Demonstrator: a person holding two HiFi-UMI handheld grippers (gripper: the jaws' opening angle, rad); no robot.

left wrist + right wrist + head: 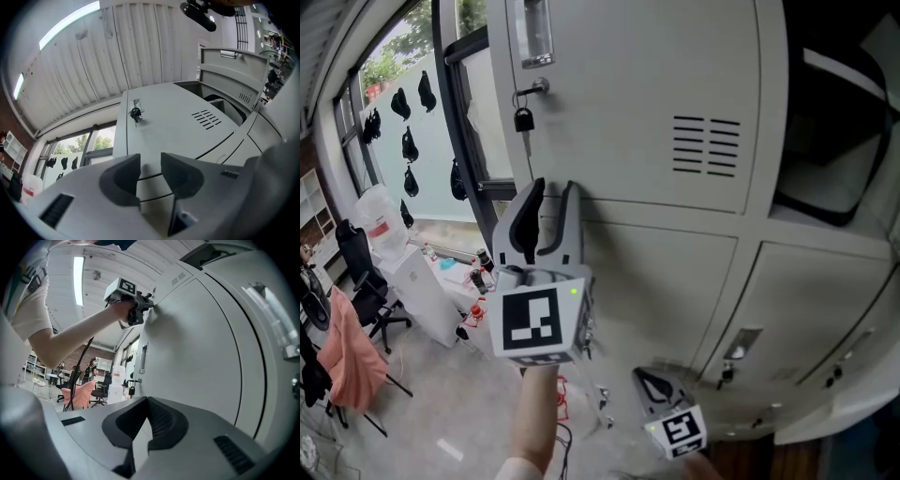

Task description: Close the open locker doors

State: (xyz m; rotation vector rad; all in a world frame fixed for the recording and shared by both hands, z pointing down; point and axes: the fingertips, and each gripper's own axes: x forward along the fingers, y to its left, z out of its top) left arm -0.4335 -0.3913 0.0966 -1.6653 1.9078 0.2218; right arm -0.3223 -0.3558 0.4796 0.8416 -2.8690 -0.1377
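Locker doors fill the head view as a grey bank: the upper-left door (637, 103) is shut, with a padlock (523, 120) hanging at its latch and a block of vent slots (706, 145) near its right side, while the compartment to its right (839, 178) stands open and shows a dark inside. In the left gripper view that compartment's door (229, 70) is swung out at the upper right. The left claw (554, 192) points up at the seam under the shut padlocked door, its jaws a moderate way apart with nothing between them; its own view shows the gap (150, 161) with only the locker front behind it, and the padlock (135, 113) further up. Whether its tips touch the metal I cannot tell. The right claw (645, 377) sits lower and to the right, in front of the lower doors, and its own view (146, 400) shows the jaw tips brought together on nothing, close beside a plain grey door. That view also catches the person's bare forearm (70, 333) reaching up. Left of the lockers are a window (412, 112), a water jug (380, 216) and a pink cloth (352, 352) on a chair.
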